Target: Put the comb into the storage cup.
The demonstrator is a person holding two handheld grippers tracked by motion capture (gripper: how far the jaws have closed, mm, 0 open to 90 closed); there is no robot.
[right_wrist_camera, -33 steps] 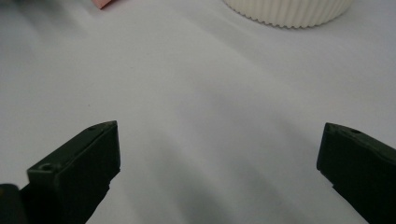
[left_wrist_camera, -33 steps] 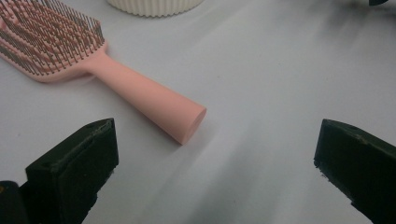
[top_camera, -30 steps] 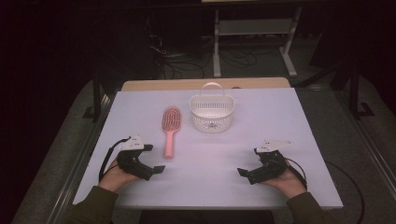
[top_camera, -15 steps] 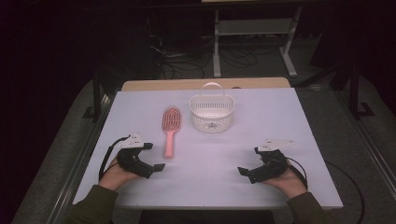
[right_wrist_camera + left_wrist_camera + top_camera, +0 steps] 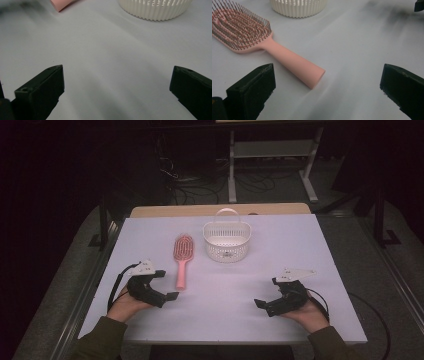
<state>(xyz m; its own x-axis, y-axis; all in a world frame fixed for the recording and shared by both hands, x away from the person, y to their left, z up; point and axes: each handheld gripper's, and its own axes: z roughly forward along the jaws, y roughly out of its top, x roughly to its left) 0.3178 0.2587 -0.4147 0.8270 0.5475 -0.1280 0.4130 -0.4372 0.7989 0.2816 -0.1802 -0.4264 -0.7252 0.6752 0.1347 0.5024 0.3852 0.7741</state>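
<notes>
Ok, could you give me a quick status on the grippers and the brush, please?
Left gripper open, empty, near brush handle. Right gripper open, empty. Brush flat on table, beside basket. Nothing in the way.

Hairbrush [image 5: 244, 37] head cut by left edge; basket [image 5: 155, 8] cropped at top edge.

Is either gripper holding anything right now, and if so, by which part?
Nothing is held. The left gripper is open, with the pink hairbrush lying untouched ahead of it; the right gripper is open over bare table.
</notes>
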